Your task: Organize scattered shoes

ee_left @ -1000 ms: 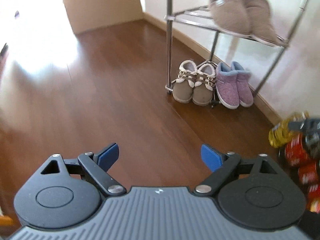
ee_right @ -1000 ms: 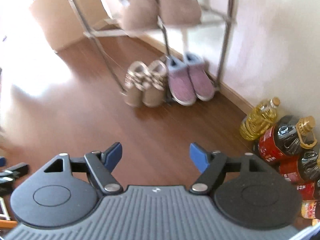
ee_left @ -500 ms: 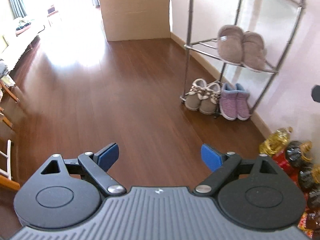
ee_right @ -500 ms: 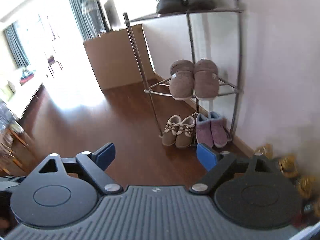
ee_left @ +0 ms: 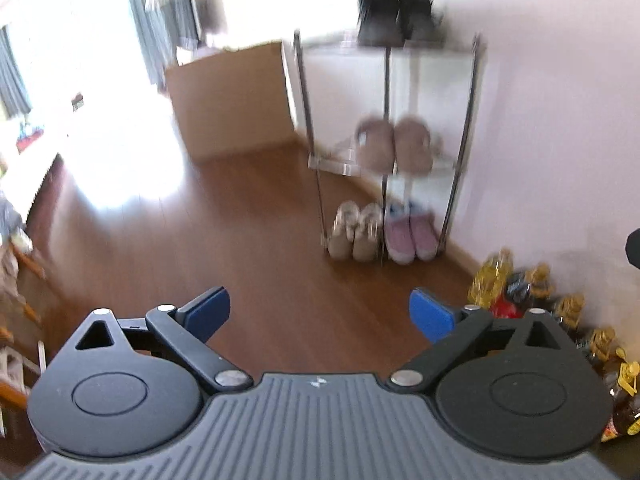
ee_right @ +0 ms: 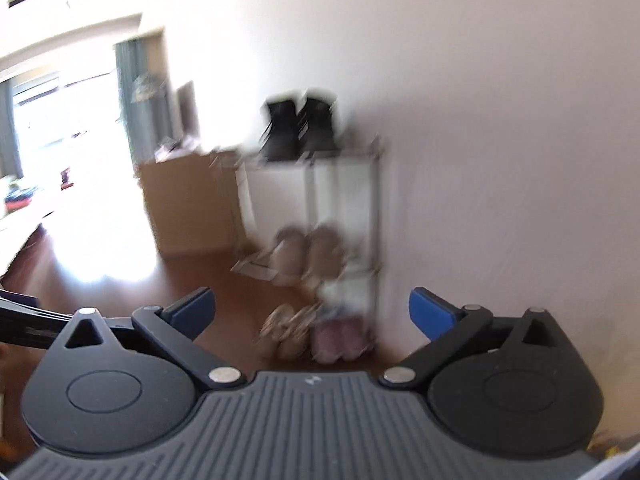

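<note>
Bare floor (ee_left: 256, 240) before the shoe rack (ee_left: 386, 152) — both hand-held grippers agape.

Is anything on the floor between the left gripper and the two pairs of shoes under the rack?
Nothing visible. Bare wood floor runs from the open left gripper to the tan shoes and pink shoes. The bottles stand off to the right by the wall.
</note>
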